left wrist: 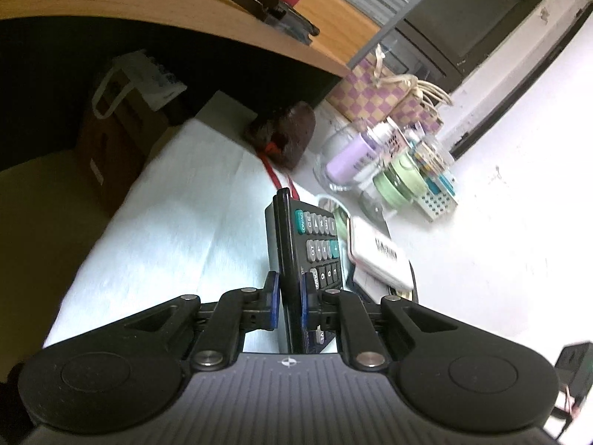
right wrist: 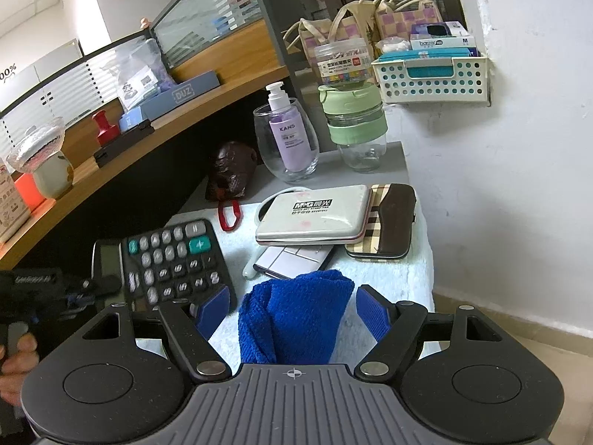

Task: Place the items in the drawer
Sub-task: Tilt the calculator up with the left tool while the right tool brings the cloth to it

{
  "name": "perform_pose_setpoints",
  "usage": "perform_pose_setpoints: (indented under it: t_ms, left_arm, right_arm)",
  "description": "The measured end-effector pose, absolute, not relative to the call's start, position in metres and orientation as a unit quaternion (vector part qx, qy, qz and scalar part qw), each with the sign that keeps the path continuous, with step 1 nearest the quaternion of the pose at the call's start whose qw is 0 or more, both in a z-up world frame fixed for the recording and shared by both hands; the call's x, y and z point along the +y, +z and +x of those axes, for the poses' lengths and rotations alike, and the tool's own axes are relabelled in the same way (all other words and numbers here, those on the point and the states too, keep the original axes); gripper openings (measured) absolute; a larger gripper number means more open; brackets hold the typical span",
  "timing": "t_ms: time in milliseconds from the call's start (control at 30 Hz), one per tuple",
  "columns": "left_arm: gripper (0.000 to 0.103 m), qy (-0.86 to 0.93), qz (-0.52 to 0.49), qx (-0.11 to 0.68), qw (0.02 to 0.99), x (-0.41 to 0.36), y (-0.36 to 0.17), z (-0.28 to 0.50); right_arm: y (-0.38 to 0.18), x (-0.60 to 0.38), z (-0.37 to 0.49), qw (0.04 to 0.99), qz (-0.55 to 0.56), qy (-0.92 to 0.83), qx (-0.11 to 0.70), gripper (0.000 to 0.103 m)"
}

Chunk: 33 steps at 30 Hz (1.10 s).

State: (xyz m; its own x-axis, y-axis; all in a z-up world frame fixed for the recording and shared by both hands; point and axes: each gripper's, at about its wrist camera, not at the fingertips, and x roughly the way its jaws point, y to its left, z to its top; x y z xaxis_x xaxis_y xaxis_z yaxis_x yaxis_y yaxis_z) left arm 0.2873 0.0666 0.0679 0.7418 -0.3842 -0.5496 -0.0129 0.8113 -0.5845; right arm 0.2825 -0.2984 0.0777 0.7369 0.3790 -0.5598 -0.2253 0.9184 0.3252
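Beside stamp pad [right wrist: 313,218] — left gripper [left wrist: 290,298] clamps calculator [left wrist: 296,259]; right gripper [right wrist: 292,309] apart, perhaps touching cloth [right wrist: 292,319].

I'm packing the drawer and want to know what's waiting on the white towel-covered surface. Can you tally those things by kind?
Calculator: 1, clamped in the left gripper
Stamp pad tin: 1
Plaid case: 1
Flat silver-white device under the tin: 1
Blue cloth: 1, between the open right gripper's fingers
Total: 5

red stamp [right wrist: 102,127], perforated basket [right wrist: 430,81], checkered bags [left wrist: 370,92]
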Motion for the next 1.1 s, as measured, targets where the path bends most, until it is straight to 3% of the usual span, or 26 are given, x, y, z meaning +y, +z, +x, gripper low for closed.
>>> perform_pose_setpoints:
  t_ms: [600, 700, 800, 1100]
  left_arm:
    - [0.018, -0.124, -0.301, 0.375, 0.868, 0.068, 0.045, 0.224]
    - [0.02, -0.12, -0.303, 0.38, 0.866, 0.067, 0.039, 0.221]
    - [0.023, -0.115, -0.31, 0.381, 0.863, 0.068, 0.034, 0.219]
    - [0.024, -0.112, -0.305, 0.369, 0.871, 0.064, 0.035, 0.217]
  right_arm:
    - [0.062, -0.275, 0.298, 0.916, 0.077, 0.159, 0.36, 0.077]
    - [0.056, -0.27, 0.302, 0.918, 0.058, 0.15, 0.362, 0.06]
    - [0.058, -0.263, 0.298, 0.918, 0.046, 0.165, 0.358, 0.054]
    - [0.07, -0.24, 0.281, 0.911, 0.018, 0.229, 0.343, 0.052]
